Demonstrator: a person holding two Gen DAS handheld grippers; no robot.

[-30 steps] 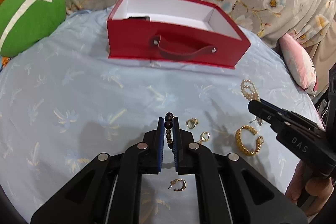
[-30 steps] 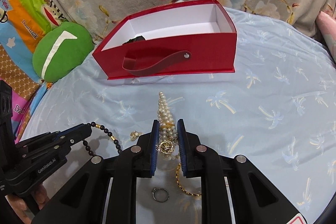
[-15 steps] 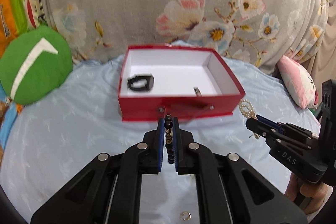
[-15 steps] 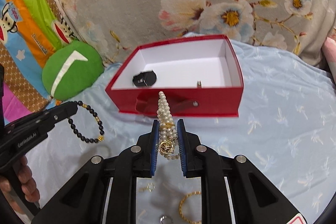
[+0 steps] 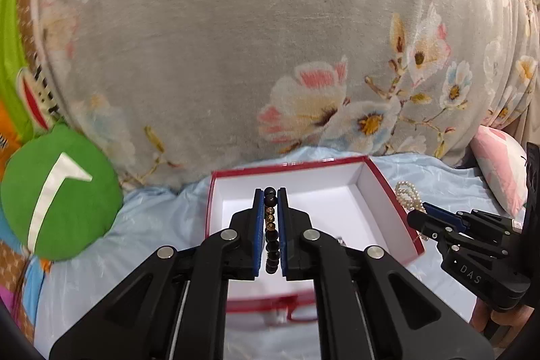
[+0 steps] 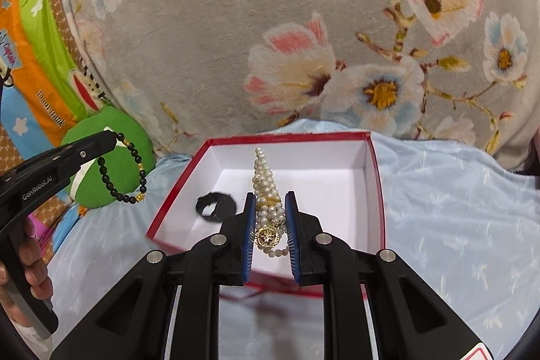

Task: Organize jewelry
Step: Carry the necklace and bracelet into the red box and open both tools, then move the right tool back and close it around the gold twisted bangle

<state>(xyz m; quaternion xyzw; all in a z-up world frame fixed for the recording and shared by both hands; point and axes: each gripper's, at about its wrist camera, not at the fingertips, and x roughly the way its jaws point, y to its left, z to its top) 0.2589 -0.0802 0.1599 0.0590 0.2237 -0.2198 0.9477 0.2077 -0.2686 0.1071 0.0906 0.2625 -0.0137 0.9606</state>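
Note:
An open red box [image 5: 388,201] with a white inside sits on the light blue bedspread; it also shows in the right wrist view [image 6: 374,188]. My left gripper [image 5: 270,196] is shut on a black bead bracelet [image 5: 271,225] and holds it above the box; the bracelet hangs from that gripper in the right wrist view [image 6: 126,172]. My right gripper [image 6: 269,201] is shut on a pearl bracelet [image 6: 265,181] with a gold charm, above the box's front. The pearls show in the left wrist view [image 5: 408,194]. A black band [image 6: 216,208] lies inside the box.
A green round cushion [image 5: 57,191] lies at the left. A grey floral blanket [image 5: 270,56] rises behind the box. A pink pillow [image 5: 499,164] lies at the right. A small metal piece [image 5: 341,239] lies in the box.
Both grippers have risen and moved forward from the bedspread to over the box, each carrying its bracelet. The loose rings and earrings have dropped out of view.

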